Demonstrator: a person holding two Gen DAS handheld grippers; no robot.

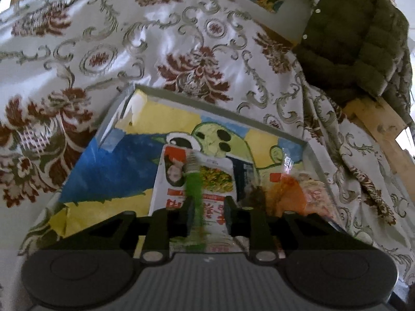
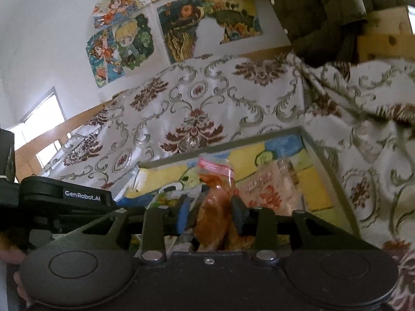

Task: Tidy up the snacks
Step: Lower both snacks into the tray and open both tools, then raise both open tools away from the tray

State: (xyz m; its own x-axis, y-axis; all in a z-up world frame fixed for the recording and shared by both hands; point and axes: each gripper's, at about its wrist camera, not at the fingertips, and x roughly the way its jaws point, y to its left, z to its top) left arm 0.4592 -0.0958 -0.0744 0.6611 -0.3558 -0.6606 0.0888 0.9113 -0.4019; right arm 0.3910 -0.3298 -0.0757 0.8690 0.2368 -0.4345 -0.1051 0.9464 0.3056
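The left gripper [image 1: 207,213] is clamped on a thin green-and-white snack packet [image 1: 195,181], and the right gripper [image 2: 210,213] on a clear bag of orange snacks [image 2: 216,204], both low inside the shallow grey-rimmed tray [image 1: 315,155] with a painted cartoon floor. A pale printed snack pouch [image 2: 269,190] lies at the tray's right side. Beyond the far rim spreads open floral satin cloth [image 1: 155,39].

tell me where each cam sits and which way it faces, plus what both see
Left wrist: on the left gripper, looking down into the painted tray; its fingers straddle a green snack packet.
Right wrist: on the right gripper, aimed across the tray at the wall posters; its fingers flank an orange snack bag.
Shared: tray, floral cloth, green jacket.
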